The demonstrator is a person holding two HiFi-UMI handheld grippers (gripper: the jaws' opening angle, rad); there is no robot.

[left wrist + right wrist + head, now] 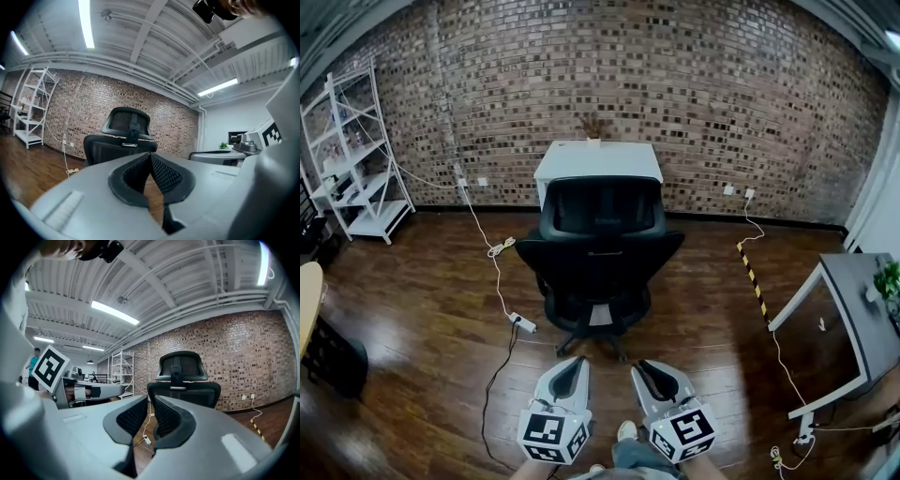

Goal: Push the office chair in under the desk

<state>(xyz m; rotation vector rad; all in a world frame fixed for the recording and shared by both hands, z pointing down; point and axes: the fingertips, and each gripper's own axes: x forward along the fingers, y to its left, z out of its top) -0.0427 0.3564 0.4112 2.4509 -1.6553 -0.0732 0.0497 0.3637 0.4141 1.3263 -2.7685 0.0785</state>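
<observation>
Location of office chair (600, 253): upright on wooden floor (412, 309), directly in front of white surface (598, 159) set against brick wall (675, 94), backrest turned toward both tools, seat front hidden behind the backrest, white power strip (523, 323) on the floor just left of the wheeled base. Left tool (570, 367): clenched, jaw tips touching, nothing gripped, held low and clear of the chair. Right tool (645, 369): released by a narrow gap with only floor visible between the pads, empty, beside the left tool and likewise clear of the chair.
</observation>
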